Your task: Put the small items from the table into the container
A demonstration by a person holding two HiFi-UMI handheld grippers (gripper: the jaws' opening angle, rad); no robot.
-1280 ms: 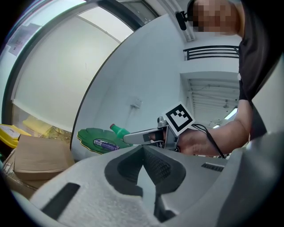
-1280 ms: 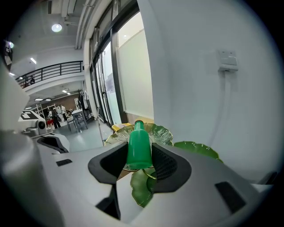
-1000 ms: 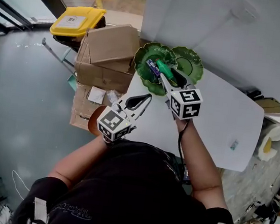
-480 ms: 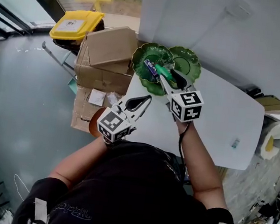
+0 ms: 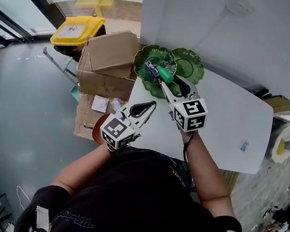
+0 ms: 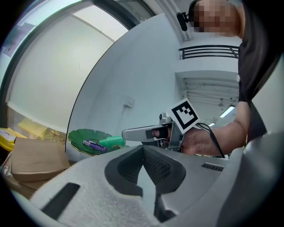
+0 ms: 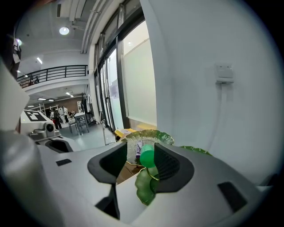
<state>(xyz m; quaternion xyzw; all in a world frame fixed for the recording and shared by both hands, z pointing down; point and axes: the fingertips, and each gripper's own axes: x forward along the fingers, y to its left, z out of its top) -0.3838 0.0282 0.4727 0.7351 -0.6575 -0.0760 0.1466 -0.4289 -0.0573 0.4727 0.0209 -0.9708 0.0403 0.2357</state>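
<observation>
A green leaf-shaped dish (image 5: pixel 147 60) stands at the table's far left corner. In it lie a purple battery (image 5: pixel 151 67) and a green cylinder (image 5: pixel 165 73). My right gripper (image 5: pixel 170 83) hovers at the dish's near rim with its jaws opening. In the right gripper view the green cylinder (image 7: pixel 147 157) shows between the jaws of that gripper (image 7: pixel 141 155), resting in the dish (image 7: pixel 144 136) with the pads off it. My left gripper (image 5: pixel 153 102) is shut and empty over the table's near left edge. In the left gripper view the dish (image 6: pixel 84 135), battery (image 6: pixel 93 144) and cylinder (image 6: pixel 112 141) show beyond it (image 6: pixel 144 150).
A second green dish (image 5: pixel 191 65) touches the first on its right. A small item (image 5: pixel 243 147) lies near the white table's (image 5: pixel 225 113) right edge. Cardboard boxes (image 5: pixel 110 55) and a yellow bin (image 5: pixel 78 28) stand on the floor to the left. A white wall rises behind.
My right gripper's jaws have spread and it has drawn back a little from the dish; the green cylinder stays in the dish. The left gripper has kept still.
</observation>
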